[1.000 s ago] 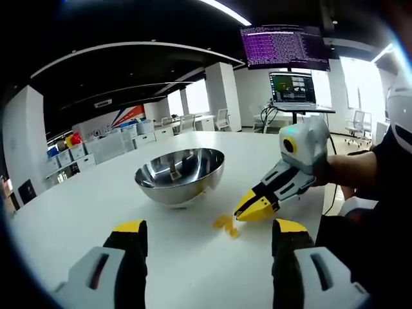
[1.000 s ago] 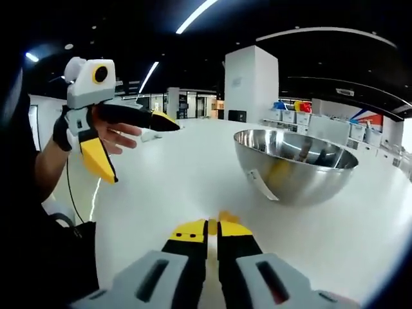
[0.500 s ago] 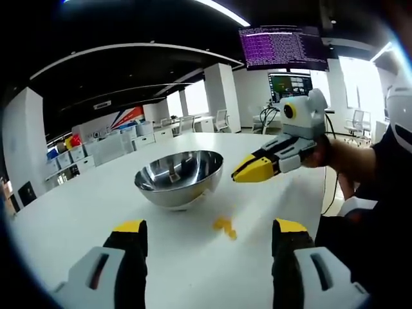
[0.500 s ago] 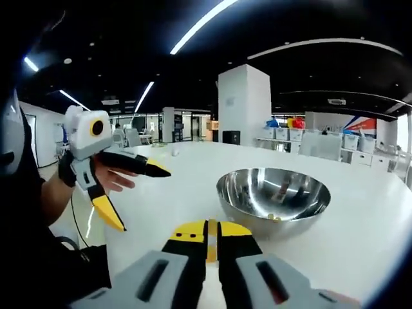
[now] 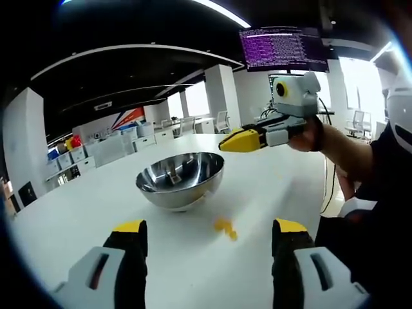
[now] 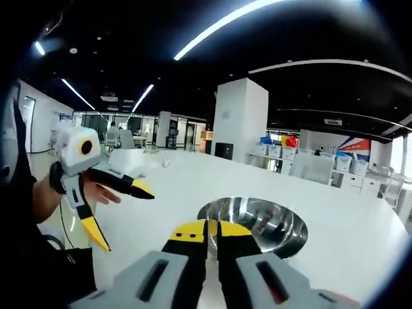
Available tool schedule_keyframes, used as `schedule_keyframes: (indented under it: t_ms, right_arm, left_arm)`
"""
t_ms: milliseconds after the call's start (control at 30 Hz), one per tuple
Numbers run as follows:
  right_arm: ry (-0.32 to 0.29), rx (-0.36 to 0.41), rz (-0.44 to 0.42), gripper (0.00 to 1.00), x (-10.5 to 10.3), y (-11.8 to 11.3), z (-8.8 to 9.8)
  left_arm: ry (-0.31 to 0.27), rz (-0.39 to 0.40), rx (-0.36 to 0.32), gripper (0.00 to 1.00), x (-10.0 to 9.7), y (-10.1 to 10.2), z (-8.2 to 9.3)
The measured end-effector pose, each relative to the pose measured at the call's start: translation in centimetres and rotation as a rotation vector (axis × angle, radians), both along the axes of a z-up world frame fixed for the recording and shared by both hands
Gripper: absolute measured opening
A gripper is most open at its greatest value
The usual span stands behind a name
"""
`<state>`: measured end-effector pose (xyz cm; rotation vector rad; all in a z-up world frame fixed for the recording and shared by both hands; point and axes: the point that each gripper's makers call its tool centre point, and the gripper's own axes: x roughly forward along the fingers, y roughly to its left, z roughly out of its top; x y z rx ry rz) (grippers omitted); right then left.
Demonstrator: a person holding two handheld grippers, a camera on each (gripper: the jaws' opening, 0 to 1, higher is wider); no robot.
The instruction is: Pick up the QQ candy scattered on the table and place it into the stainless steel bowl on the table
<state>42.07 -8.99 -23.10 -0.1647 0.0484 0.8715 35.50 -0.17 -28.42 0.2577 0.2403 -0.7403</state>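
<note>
The stainless steel bowl (image 5: 180,193) stands on the white table (image 5: 77,219) in the left gripper view. A few yellow QQ candies (image 5: 224,226) lie on the table just in front of it and to its right. My left gripper (image 5: 209,228) is open, low over the table, with the candies between and beyond its tips. My right gripper (image 5: 241,140) hovers above the bowl's right rim, jaws together. In the right gripper view the bowl (image 6: 290,239) lies below my right gripper (image 6: 212,228), which is shut with a sliver of yellow candy between its jaws. The left gripper (image 6: 122,215) shows open at the left.
A person's arm (image 5: 347,154) holds the right gripper from the right. A monitor with purple text (image 5: 283,46) hangs behind it. Shelves with coloured bins (image 5: 71,154) line the far left wall. A white column (image 6: 241,116) rises beyond the table.
My right gripper has risen from the candies on the table and moved left, up over the bowl, staying shut. The left gripper has held still and open.
</note>
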Motion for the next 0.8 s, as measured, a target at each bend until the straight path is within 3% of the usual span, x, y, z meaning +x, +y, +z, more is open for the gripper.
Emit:
schedule_keyframes:
  t_ms: [133,300,500,800]
  right_arm:
    - [-0.011,0.04,-0.011,0.04,1.6,-0.2,2.0]
    - [0.003,0.061,-0.052,0.04,4.5,-0.3,2.1]
    - [0.063,0.047,-0.084,0.04,7.3,-0.1,-0.2]
    - [0.12,0.015,-0.093,0.04,8.8,0.6,-2.9]
  left_arm:
    - [0.003,-0.002,0.001,0.79,0.0,0.0,-0.1]
    - [0.006,0.001,-0.003,0.79,0.0,0.1,-0.2]
    - [-0.001,0.009,-0.005,0.79,-0.1,0.4,0.1]
    - [-0.007,0.012,-0.004,0.79,-0.6,0.5,0.4]
